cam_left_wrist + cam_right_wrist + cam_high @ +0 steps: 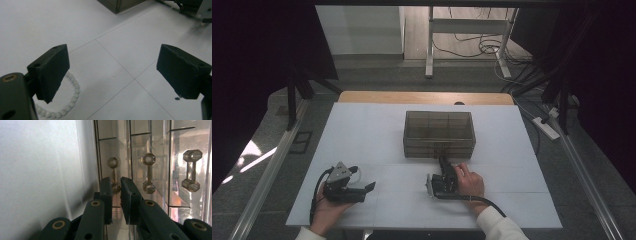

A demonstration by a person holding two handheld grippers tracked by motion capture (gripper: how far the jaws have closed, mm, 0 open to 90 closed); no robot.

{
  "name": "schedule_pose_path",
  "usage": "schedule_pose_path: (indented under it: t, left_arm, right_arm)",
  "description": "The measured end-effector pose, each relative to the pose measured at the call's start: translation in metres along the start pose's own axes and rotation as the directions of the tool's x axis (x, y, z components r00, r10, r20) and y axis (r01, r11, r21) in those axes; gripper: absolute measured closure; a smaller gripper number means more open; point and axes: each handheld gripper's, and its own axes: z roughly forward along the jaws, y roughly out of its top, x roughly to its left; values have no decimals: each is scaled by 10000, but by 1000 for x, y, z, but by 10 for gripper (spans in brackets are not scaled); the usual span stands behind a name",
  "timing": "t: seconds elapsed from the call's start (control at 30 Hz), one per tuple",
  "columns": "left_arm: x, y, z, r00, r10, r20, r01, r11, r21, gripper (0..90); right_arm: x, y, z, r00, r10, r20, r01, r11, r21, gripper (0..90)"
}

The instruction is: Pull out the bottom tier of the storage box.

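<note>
A clear smoky drawer box (439,132) stands at the middle of the white table (362,130). My right gripper (443,162) lies on its side against the box front. In the right gripper view its jaws (116,192) stand almost together around the end of one dumbbell-shaped drawer handle (114,173); two more handles (148,173) show beside it. My left gripper (368,191) rests at the front left, open and pointing right, with nothing between its jaws (112,67). A white bead bracelet (72,96) lies on the table under its left jaw.
A corner of the box (120,5) and the right gripper (197,7) show far off in the left gripper view. A wooden strip (427,97) borders the table's far edge. Desk legs and cables (482,45) are on the floor beyond.
</note>
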Motion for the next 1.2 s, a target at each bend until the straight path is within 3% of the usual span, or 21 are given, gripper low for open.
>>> schedule_pose_path:
  t: [0.4, 0.5, 0.67, 0.8, 0.87, 0.93, 1.03, 1.1, 1.2]
  left_arm:
    - [0, 0, 0, 10000, -11, -9, 11, 10000, 13, 114]
    - [0, 0, 0, 10000, 8, -8, -8, 10000, 27, 114]
    - [0, 0, 0, 10000, -20, -5, 20, 10000, 30, 114]
    - [-1, 0, 0, 10000, -31, 11, 31, 10000, 12, 114]
    - [-1, 0, 1, 10000, -14, 20, 14, 10000, 8, 114]
    - [-2, 0, 1, 10000, -7, 35, 7, 10000, 8, 114]
    - [-2, 1, 1, 10000, -2, 56, 2, 10000, -8, 114]
    - [-2, 1, 1, 10000, 14, 78, -14, 10000, -19, 114]
    - [-3, 1, 2, 9999, 59, 127, -58, 10000, -33, 114]
  right_arm:
    - [1, 0, -8, 9999, -93, -66, 92, 9999, -58, 794]
    - [1, 0, -8, 9996, 26, -286, -29, 9999, -112, 784]
    - [-4, -2, -13, 9963, 680, -530, -691, 9974, -200, 701]
    - [-15, -6, -23, 9801, 1700, -1024, -1743, 9841, -349, 637]
    - [-21, -9, -28, 9654, 2204, -1393, -2287, 9724, -460, 600]
    - [-26, -13, -32, 9427, 2787, -1835, -2935, 9542, -585, 571]
    - [-34, -21, -37, 8934, 3664, -2599, -3927, 9180, -556, 537]
    - [-39, -26, -38, 8465, 4266, -3186, -4605, 8870, -358, 483]
    - [-42, -33, -39, 8010, 4768, -3619, -5110, 8596, 14, 438]
